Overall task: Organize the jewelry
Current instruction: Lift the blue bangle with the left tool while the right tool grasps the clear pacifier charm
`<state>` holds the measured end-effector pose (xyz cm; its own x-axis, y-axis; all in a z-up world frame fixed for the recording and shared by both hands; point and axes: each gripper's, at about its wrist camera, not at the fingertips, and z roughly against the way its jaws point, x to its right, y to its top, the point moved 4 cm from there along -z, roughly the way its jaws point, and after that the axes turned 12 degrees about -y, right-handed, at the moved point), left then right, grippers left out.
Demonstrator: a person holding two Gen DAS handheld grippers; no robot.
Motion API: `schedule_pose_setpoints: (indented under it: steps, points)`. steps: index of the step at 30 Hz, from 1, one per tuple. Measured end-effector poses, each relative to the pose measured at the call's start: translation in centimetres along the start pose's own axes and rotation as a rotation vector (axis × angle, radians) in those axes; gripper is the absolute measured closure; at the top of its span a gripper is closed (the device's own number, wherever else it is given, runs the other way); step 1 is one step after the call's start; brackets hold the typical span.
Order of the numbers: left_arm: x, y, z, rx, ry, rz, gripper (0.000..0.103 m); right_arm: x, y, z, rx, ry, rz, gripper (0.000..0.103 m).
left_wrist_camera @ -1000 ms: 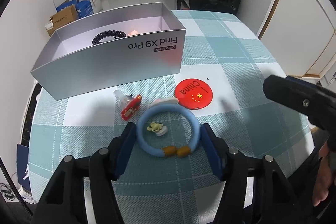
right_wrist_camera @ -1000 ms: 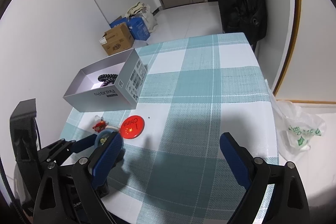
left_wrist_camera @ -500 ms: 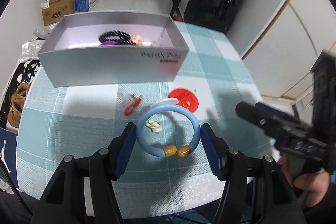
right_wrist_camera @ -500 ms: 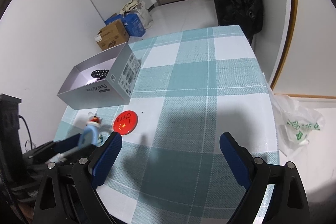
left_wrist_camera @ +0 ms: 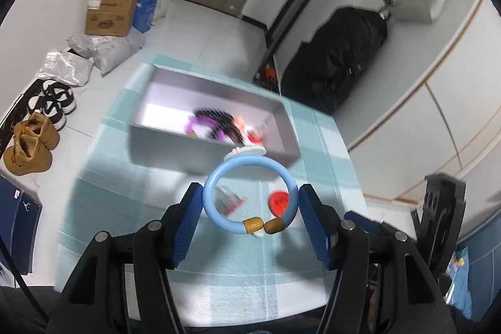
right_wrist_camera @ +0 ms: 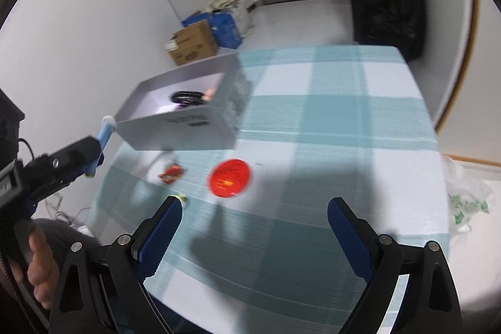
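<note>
A light blue bracelet (left_wrist_camera: 213,210) with two brown beads hangs in the air, and my left gripper (left_wrist_camera: 250,191) is shut on its sides. It is lifted above the checked table, just short of the open silver box (left_wrist_camera: 175,146). The box holds a black bead bracelet (left_wrist_camera: 219,117) and a purple ring (left_wrist_camera: 195,125). In the right wrist view, my left gripper (right_wrist_camera: 100,146) carries the blue bracelet (right_wrist_camera: 106,130) beside the silver box (right_wrist_camera: 188,127). My right gripper (right_wrist_camera: 255,204) stands open and empty over the table, near a round red badge (right_wrist_camera: 230,177).
A small red charm (right_wrist_camera: 170,172) and a tiny yellow piece (right_wrist_camera: 181,197) lie on the cloth left of the badge. A hand (right_wrist_camera: 40,265) grips the left tool. On the floor are shoes (left_wrist_camera: 31,143), a cardboard box (left_wrist_camera: 109,13), a black bag (left_wrist_camera: 338,58) and a plastic bag (right_wrist_camera: 466,202).
My left gripper has risen off the table with the blue bracelet and rolled, moving toward the silver box. The yellow piece stayed on the cloth. My right gripper shifted slightly, still open.
</note>
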<state>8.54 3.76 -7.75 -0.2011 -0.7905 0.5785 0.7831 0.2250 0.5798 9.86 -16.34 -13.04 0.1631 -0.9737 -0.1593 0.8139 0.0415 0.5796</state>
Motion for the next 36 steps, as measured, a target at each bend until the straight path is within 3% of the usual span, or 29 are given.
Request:
schedule_pose_setpoints:
  steps: [3,7,11,17,23,28,34,36]
  points:
    - [-0.8,0.3,1.0,0.032,0.069,-0.021,0.045,-1.7,0.7,0.0,0.006,0.06,0.024,0.009]
    - [-1.7,0.5,1.8,0.048,0.058,0.006,0.045,-4.7,1.2,-0.7,0.004,0.092,0.098,0.011]
    - [-2.6,0.4,2.0,0.048,0.064,0.035,0.045,-7.2,1.4,-1.9,-0.016,0.117,0.147,0.023]
    - [-3.3,0.6,2.4,0.043,0.05,0.058,0.045,-10.1,1.9,-3.8,-0.017,0.126,0.202,0.025]
    - [-3.3,0.9,2.7,0.047,0.045,0.039,0.045,-10.9,1.7,-6.0,-0.053,0.072,0.24,0.046]
    - [-3.4,1.0,2.6,0.043,0.035,0.038,0.045,-11.1,1.4,-6.6,-0.059,0.068,0.243,0.051]
    - [-3.5,1.0,2.4,0.03,0.033,0.041,0.046,-11.7,1.3,-6.9,-0.065,0.019,0.29,0.076]
    - [-3.3,1.0,2.5,0.035,0.032,0.035,0.046,-11.8,1.2,-6.9,-0.067,0.01,0.306,0.08]
